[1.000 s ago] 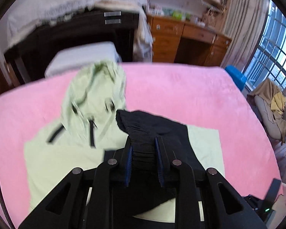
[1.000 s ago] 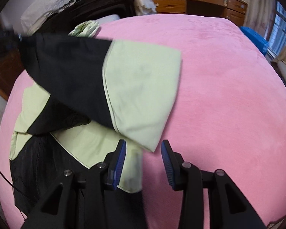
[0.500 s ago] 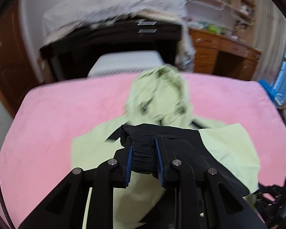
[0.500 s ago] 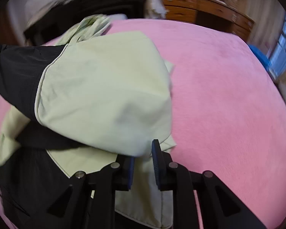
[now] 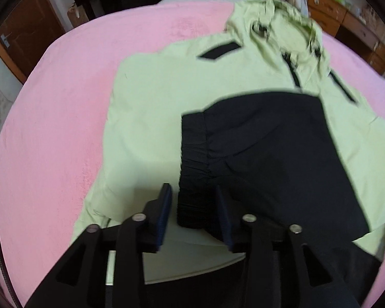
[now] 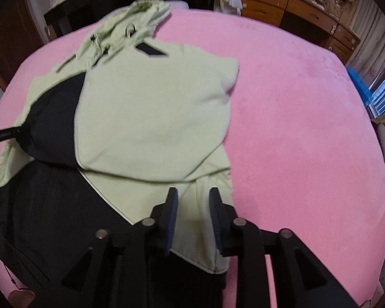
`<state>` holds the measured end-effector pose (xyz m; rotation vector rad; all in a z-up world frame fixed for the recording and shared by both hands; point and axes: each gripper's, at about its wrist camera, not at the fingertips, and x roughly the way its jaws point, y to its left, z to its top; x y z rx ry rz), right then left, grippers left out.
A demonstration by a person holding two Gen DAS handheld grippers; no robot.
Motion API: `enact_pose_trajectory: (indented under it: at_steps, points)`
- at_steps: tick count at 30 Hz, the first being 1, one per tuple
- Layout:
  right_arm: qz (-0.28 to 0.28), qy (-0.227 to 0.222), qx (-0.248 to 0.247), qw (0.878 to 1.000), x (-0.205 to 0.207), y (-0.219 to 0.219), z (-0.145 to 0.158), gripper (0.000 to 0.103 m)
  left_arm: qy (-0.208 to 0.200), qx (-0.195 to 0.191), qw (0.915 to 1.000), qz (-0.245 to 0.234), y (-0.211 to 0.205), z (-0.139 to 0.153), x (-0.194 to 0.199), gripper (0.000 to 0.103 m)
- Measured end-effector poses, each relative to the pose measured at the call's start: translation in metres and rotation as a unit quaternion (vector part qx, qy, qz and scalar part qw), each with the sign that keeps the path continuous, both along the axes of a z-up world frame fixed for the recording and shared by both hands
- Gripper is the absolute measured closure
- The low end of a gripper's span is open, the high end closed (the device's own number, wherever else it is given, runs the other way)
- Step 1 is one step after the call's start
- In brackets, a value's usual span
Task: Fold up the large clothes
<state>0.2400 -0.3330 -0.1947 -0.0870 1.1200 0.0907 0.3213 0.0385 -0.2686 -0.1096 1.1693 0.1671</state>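
A smooth pale-green jacket [image 5: 151, 118] with black panels lies flat on the fuzzy pink blanket [image 5: 51, 118], its sleeve [image 5: 269, 154] folded across the chest. The left gripper [image 5: 193, 206] and right gripper [image 6: 192, 213] are both spread, grasping nothing.

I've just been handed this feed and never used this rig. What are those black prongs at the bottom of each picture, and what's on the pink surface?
The prongs are two-finger grippers, one in each of a person's hands; each picture comes from a camera looking along the fingers. The left gripper is open around the black cuff of a sleeve folded across the pale green jacket. The right gripper is open over the jacket's green fabric. The jacket lies on a pink blanket, hood pointing away.
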Motion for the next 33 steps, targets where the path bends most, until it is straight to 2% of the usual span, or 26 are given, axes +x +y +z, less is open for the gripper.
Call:
enact_pose_trajectory:
  at_steps: [1,3,5,8,11,13,16,18,19,20,22,26,30,33]
  points:
    - [-0.004,-0.015,0.002,1.000,0.000,0.000,0.010,0.064,-0.013,-0.001,0.9999,0.004,0.001,0.009,-0.001,0.055]
    - [-0.013,-0.035,0.009,0.999,0.013,-0.001,0.023,0.062,-0.056,0.007,0.9983,0.014,0.001,0.033,0.001,0.050]
    - [-0.024,-0.055,0.020,0.998,0.033,0.001,0.032,0.062,-0.082,0.012,0.9964,0.018,0.000,0.050,0.006,0.050]
    - [-0.026,-0.072,0.016,0.997,0.063,0.014,0.030,0.062,-0.087,0.008,0.9961,0.009,-0.017,0.056,0.030,0.050]
    - [-0.024,-0.065,0.015,0.997,0.091,0.031,0.013,0.062,-0.083,0.015,0.9963,-0.012,-0.043,0.048,0.046,0.050]
    - [-0.018,-0.053,0.005,0.998,0.108,0.040,-0.002,0.063,-0.071,0.018,0.9971,-0.020,-0.059,0.038,0.058,0.052]
    - [0.004,-0.024,-0.054,0.998,0.133,0.055,-0.028,0.063,-0.018,0.046,0.9985,-0.025,-0.076,0.009,0.073,0.059]
    - [0.009,-0.002,-0.109,0.994,0.141,0.053,-0.044,0.063,0.035,0.120,0.9919,-0.021,-0.077,-0.019,0.077,0.067]
    - [0.006,0.004,-0.130,0.991,0.143,0.049,-0.049,0.063,0.070,0.161,0.9842,-0.019,-0.072,-0.037,0.079,0.067]
    - [0.000,0.009,-0.154,0.988,0.144,0.042,-0.054,0.063,0.074,0.166,0.9833,-0.016,-0.065,-0.044,0.077,0.065]
    - [-0.015,0.012,-0.153,0.988,0.142,0.022,-0.054,0.063,0.061,0.148,0.9871,-0.004,-0.055,-0.041,0.074,0.061]
    - [-0.026,0.003,-0.087,0.996,0.116,0.001,-0.033,0.063,0.052,0.111,0.9923,0.011,-0.046,-0.024,0.067,0.062]
    - [0.005,-0.016,-0.017,1.000,0.073,0.024,-0.008,0.063,-0.006,0.040,0.9992,0.006,-0.043,0.012,0.040,0.060]
    - [0.037,-0.013,0.011,0.999,0.039,0.059,-0.007,0.063,-0.010,0.017,0.9994,-0.028,-0.054,0.017,0.021,0.060]
